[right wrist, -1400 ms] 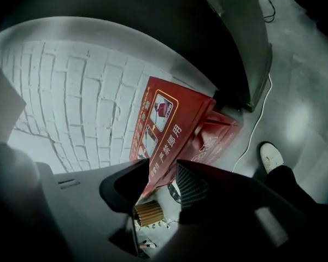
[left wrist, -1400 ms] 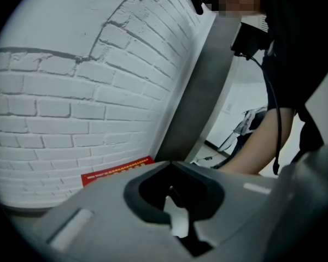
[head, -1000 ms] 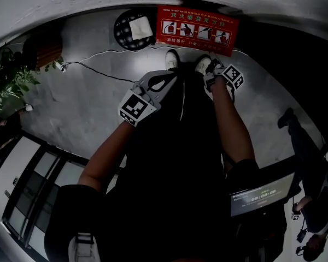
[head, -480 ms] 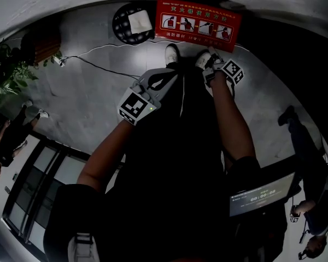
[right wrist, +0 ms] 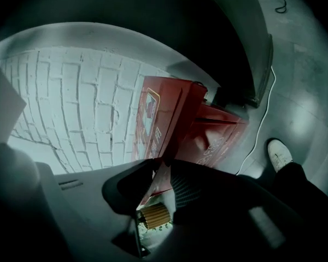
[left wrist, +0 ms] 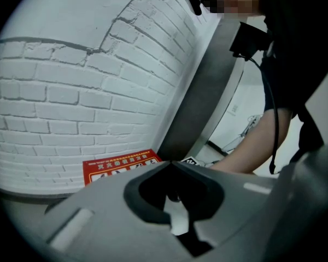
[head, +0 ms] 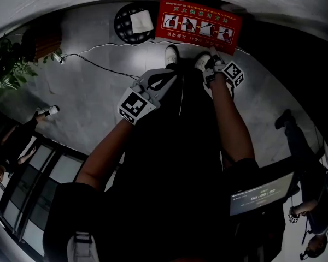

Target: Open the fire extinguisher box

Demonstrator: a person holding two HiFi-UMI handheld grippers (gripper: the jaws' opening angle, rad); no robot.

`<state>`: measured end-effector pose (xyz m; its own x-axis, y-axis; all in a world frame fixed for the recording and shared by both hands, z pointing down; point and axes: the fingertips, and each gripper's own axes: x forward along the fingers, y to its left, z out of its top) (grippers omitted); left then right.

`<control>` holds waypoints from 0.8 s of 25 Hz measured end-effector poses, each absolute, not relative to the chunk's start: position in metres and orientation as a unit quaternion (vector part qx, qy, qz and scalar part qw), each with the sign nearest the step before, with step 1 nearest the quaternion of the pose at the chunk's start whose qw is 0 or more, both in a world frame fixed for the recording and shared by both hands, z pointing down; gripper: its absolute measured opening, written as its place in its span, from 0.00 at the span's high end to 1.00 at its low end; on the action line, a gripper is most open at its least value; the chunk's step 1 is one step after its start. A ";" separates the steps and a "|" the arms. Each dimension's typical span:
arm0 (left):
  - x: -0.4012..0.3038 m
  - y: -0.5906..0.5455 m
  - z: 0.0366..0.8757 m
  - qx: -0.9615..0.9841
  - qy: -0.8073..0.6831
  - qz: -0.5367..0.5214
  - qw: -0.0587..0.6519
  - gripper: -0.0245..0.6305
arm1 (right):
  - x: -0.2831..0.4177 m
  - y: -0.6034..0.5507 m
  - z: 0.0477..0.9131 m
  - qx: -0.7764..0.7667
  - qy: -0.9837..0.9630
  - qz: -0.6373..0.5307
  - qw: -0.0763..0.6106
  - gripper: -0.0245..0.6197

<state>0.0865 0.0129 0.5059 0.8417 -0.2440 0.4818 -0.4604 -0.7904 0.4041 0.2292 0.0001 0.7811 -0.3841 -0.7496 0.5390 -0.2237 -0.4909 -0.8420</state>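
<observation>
Tongs, right then left: right tongs (head: 212,58) (right wrist: 161,169) clamped on the red lid (right wrist: 153,121) of the fire extinguisher box (head: 199,26) (left wrist: 120,165) (right wrist: 224,138), jaws just drawn closer together, lid edge between them, ribbed pad (right wrist: 186,188) against it. Lid tilted up off the box body just beyond the jaw tips, dark gap between the two. Box straight ahead of these tongs, against the white brick wall (right wrist: 76,102). Left tongs (head: 171,74) (left wrist: 172,162) clenched on nothing, tips touching, short of the box, box ahead and slightly left of the tips. White shoe (right wrist: 279,153) on the grey floor right of the right tongs, thin white cable (right wrist: 264,115) just beyond it.
</observation>
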 end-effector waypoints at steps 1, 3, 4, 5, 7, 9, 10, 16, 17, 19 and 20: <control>0.085 0.014 0.502 0.924 -0.193 0.206 0.260 0.96 | 0.229 0.001 0.775 -0.519 0.468 -0.688 0.196 0.80; 0.082 0.015 0.494 0.925 -0.195 0.203 0.254 0.96 | 0.230 0.002 0.763 -0.515 0.468 -0.688 0.205 0.81; 0.081 0.016 0.490 0.926 -0.196 0.202 0.250 0.96 | 0.230 0.002 0.758 -0.514 0.469 -0.687 0.210 0.81; 0.079 0.016 0.487 0.928 -0.196 0.201 0.246 0.96 | 0.231 0.002 0.751 -0.512 0.471 -0.686 0.214 0.81; 0.077 0.017 0.480 0.930 -0.197 0.198 0.238 0.96 | 0.229 0.001 0.738 -0.511 0.466 -0.687 0.223 0.82; 0.076 0.019 0.474 0.933 -0.199 0.195 0.230 0.96 | 0.228 0.002 0.728 -0.509 0.471 -0.684 0.228 0.82; 0.075 0.019 0.471 0.934 -0.200 0.192 0.226 0.96 | 0.229 0.001 0.724 -0.506 0.480 -0.679 0.228 0.82; 0.077 0.000 0.428 0.940 -0.204 0.174 0.211 0.96 | 0.238 -0.039 0.668 -0.503 0.516 -0.653 0.233 0.82; 0.076 -0.001 0.424 0.940 -0.205 0.173 0.209 0.96 | 0.240 -0.047 0.659 -0.503 0.522 -0.647 0.236 0.82; 0.075 -0.004 0.423 0.940 -0.212 0.172 0.204 0.96 | 0.246 -0.067 0.649 -0.501 0.536 -0.634 0.243 0.82; 0.075 -0.005 0.424 0.940 -0.217 0.172 0.202 0.96 | 0.250 -0.078 0.646 -0.501 0.543 -0.628 0.246 0.83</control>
